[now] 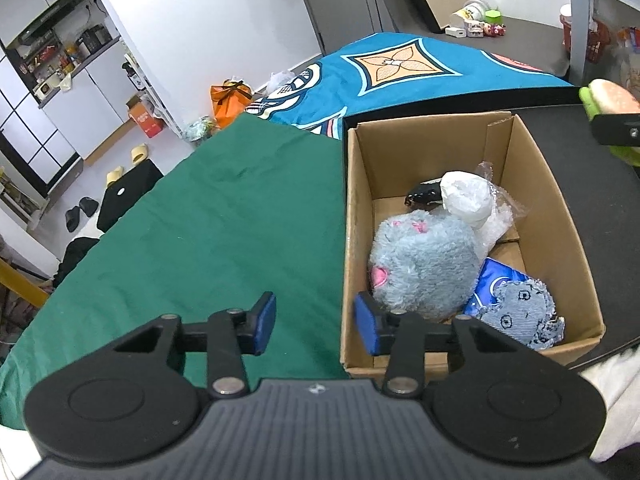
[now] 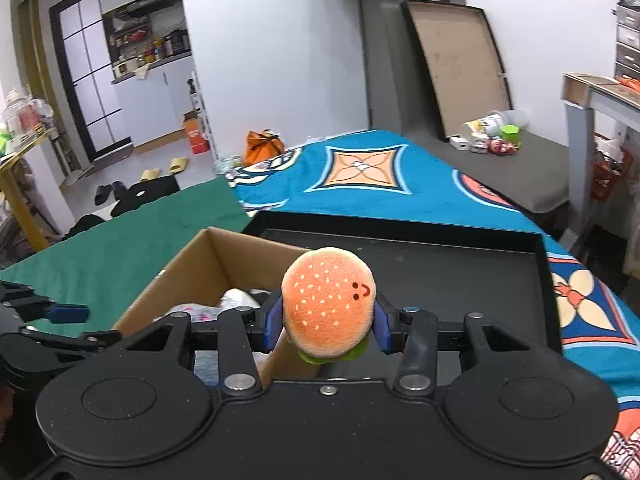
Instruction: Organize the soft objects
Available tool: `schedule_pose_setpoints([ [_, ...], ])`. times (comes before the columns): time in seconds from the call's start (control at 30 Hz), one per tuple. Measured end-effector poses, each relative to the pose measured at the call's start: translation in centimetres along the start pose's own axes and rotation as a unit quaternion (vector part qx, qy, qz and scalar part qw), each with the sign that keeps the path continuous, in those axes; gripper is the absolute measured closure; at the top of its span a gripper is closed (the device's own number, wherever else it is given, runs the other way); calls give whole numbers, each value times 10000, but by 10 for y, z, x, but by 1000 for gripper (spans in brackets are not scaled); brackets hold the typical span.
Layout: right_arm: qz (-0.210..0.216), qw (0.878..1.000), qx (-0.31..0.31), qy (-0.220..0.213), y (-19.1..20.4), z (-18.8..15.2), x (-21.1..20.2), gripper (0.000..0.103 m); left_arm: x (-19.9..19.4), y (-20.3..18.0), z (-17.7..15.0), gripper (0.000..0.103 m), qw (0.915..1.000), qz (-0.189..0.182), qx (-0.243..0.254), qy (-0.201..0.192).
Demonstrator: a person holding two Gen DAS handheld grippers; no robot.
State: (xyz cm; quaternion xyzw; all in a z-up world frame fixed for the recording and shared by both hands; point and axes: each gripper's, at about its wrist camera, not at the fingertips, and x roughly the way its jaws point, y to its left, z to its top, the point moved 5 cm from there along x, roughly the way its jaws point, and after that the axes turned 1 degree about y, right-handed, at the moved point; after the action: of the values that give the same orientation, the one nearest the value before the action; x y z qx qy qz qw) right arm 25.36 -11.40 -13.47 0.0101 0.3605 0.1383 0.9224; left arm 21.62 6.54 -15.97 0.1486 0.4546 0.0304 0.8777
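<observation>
My right gripper (image 2: pixel 328 324) is shut on a burger plush (image 2: pixel 328 300), held above the right wall of an open cardboard box (image 2: pixel 172 272). In the left wrist view the burger plush (image 1: pixel 612 98) shows at the far right edge, above the box (image 1: pixel 348 200). Inside the box lie a fluffy grey-blue plush (image 1: pixel 428 268), a denim soft toy (image 1: pixel 520 312), a blue packet (image 1: pixel 492 284), a white bag (image 1: pixel 466 196) in clear wrap and a small black item (image 1: pixel 424 194). My left gripper (image 1: pixel 316 322) stands open over the box's near left corner, with nothing between its blue pads (image 1: pixel 266 320).
The box sits in a black tray (image 2: pixel 440 276) on a bed. A green cloth (image 1: pixel 200 220) covers the bed to the left of it and a blue patterned blanket (image 1: pixel 400 76) lies beyond. Shoes and bags lie on the floor at the left.
</observation>
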Motion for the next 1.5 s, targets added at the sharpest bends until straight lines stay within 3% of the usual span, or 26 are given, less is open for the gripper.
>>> schedule_pose_setpoints([
  [0.4,262,9992,-211,206,43,-4,18,58,3,-7,0,97,9981,-612,19,-4],
  [0.47,232,9992,-239,212,45,-4,20,56,2,-8,-1,97,9979,-638,84,-56],
  [0.53,156,9993,-245,222,44,-4,22,47,1,-9,-1,97,9976,-676,91,-75],
  [0.57,75,9995,-222,211,43,-4,22,36,1,-7,-1,97,9972,-735,71,-81],
  [0.6,-5,9997,-182,177,40,-4,21,35,1,-7,-1,97,9968,-797,48,-87],
  [1.17,-308,9978,592,21,-8,-9,-16,34,-5,-15,-2,96,9943,-990,369,-113],
  [1.4,-372,9965,725,-183,-22,-3,-45,29,-15,-14,5,95,9961,-682,493,-261],
  [1.5,-345,9961,774,-249,-25,-1,-57,25,-24,-12,11,93,9964,-716,379,-266],
])
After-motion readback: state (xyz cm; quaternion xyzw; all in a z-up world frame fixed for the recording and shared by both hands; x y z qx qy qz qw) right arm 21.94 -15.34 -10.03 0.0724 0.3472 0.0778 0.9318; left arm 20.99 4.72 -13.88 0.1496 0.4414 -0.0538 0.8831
